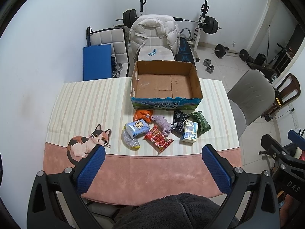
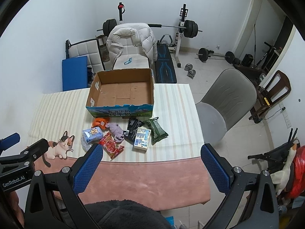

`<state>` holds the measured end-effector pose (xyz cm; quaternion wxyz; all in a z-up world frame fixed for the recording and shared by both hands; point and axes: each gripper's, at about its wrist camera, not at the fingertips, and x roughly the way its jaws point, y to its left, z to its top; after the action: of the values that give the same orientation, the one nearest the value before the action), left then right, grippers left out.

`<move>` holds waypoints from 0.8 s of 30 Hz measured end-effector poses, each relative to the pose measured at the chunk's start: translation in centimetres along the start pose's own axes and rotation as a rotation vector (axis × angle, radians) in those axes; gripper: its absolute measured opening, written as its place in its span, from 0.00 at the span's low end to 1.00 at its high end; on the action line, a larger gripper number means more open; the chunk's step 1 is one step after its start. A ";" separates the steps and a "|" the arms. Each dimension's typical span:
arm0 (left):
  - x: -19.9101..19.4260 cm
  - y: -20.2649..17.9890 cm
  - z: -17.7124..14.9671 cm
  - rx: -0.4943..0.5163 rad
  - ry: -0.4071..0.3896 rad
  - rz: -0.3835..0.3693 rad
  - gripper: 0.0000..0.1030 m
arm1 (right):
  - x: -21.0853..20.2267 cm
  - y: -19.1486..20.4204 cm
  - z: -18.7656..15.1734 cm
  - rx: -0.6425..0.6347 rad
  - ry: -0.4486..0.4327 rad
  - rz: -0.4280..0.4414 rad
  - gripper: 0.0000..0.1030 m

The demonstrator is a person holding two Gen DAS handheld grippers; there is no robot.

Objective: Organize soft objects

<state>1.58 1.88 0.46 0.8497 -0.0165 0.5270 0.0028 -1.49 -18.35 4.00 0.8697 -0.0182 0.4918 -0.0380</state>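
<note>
An empty cardboard box (image 1: 165, 85) (image 2: 122, 91) stands at the table's far side. In front of it lies a heap of soft packs: an orange pack (image 1: 143, 114), a blue tissue pack (image 1: 137, 127), a red snack bag (image 1: 158, 139), a purple cloth (image 1: 162, 124), a black pack (image 1: 179, 121), a white carton (image 1: 190, 131), a green pack (image 1: 201, 123). My left gripper (image 1: 154, 148) is open, above the table's near edge, short of the heap. My right gripper (image 2: 152, 148) is open, also near the front edge. Both are empty.
A striped and pink cloth (image 1: 152, 169) with a cat print (image 1: 89, 141) covers the table. A grey chair (image 2: 225, 103) stands to the right. A chair with a white jacket (image 1: 154, 32) and weight equipment (image 1: 207, 22) are behind the table.
</note>
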 end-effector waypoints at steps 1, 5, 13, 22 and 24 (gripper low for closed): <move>0.0 0.0 -0.1 0.001 -0.001 -0.001 1.00 | 0.0 -0.1 0.0 0.001 0.000 0.002 1.00; 0.0 -0.1 0.0 -0.001 0.001 -0.005 1.00 | 0.1 -0.5 -0.1 0.007 0.008 0.015 1.00; -0.1 -0.4 0.0 0.000 0.001 -0.005 1.00 | 0.3 -0.6 0.0 0.012 0.012 0.024 1.00; -0.2 -0.5 0.2 0.000 0.000 -0.004 1.00 | 0.4 -0.6 0.2 0.012 0.012 0.025 1.00; -0.1 -0.5 0.1 0.000 -0.001 -0.004 1.00 | 0.4 -0.4 0.1 0.011 0.010 0.023 1.00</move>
<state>1.65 1.42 0.65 0.8500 -0.0176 0.5264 0.0009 -1.21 -18.82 3.79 0.8677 -0.0079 0.4961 -0.0308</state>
